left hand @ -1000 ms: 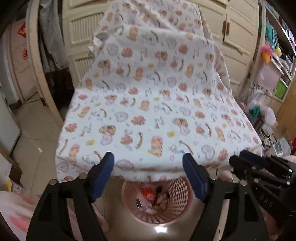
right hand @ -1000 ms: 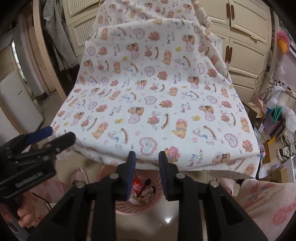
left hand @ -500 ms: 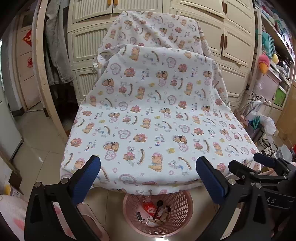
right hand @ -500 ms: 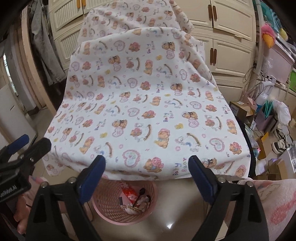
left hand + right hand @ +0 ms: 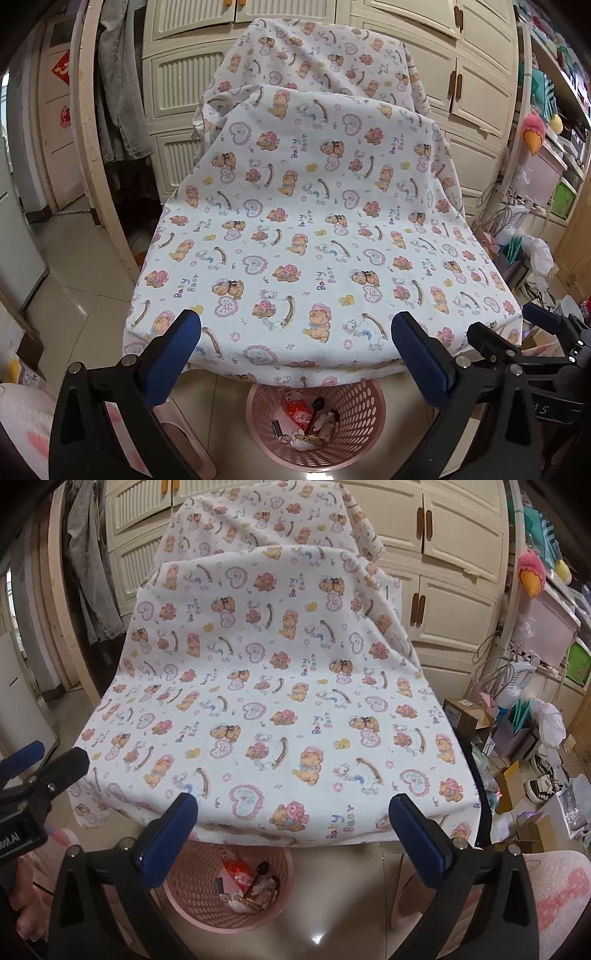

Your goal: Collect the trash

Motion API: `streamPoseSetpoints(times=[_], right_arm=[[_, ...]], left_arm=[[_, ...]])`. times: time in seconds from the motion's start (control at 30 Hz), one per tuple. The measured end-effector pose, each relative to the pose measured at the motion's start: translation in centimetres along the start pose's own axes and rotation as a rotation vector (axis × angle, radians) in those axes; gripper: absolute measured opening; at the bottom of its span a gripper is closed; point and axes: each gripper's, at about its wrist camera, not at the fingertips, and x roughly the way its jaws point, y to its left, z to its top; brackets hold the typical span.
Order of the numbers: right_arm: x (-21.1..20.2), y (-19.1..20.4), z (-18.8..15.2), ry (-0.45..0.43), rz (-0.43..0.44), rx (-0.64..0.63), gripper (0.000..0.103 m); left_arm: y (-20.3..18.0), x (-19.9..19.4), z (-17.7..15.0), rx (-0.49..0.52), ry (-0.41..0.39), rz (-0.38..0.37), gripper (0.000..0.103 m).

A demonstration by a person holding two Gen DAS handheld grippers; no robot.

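A pink mesh basket [image 5: 356, 439] [image 5: 192, 904] stands on the tiled floor under the near edge of a table draped in a bear-print cloth [image 5: 314, 240] [image 5: 258, 701]. Inside lie a red wrapper [image 5: 299, 413] [image 5: 240, 873], a black spoon [image 5: 318, 402] and small scraps. My left gripper [image 5: 295, 325] hovers above the basket, open wide and empty. My right gripper [image 5: 293, 803] hangs beside it over the same basket, its jaws opening with nothing between them. Each wrist view catches the other gripper at its edge [image 5: 506, 325] [image 5: 55, 755].
Cream cupboard doors [image 5: 476, 81] stand behind the table. Boxes, bags and shoes [image 5: 543, 775] crowd the floor on the right, below shelves [image 5: 554, 122]. A pink slipper [image 5: 177, 435] lies left of the basket. A bare foot [image 5: 26, 919] and pink fuzzy fabric [image 5: 554, 893] fill the lower corners.
Both grippers' jaws have spread, the right one from nearly shut to wide. Both views have tilted up slightly, so more of the cupboards shows. The basket has stayed put.
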Motion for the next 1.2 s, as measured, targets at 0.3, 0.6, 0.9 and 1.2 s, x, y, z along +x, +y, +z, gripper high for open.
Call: streamPoseSetpoints(times=[0.3, 0.6, 0.9, 1.2], right_arm=[[-0.21, -0.03, 0.07, -0.009, -0.006, 0.008, 0.103], [-0.12, 0.02, 0.02, -0.002, -0.003, 0.012, 0.103], [0.13, -0.01, -0.08, 0.016, 0.001, 0.018, 0.103], [0.3, -0.05, -0.11, 0.027, 0.0, 0.023, 0.103]], left_arm=[[0.01, -0.07, 0.0, 0.01, -0.008, 0.013, 0.102], [0.03, -0.02, -0.09, 0.009, -0.002, 0.016, 0.102], [0.09, 0.2, -0.16, 0.012, 0.009, 0.021, 0.102], [-0.15, 0.59, -0.2, 0.019, 0.021, 0.02, 0.102]])
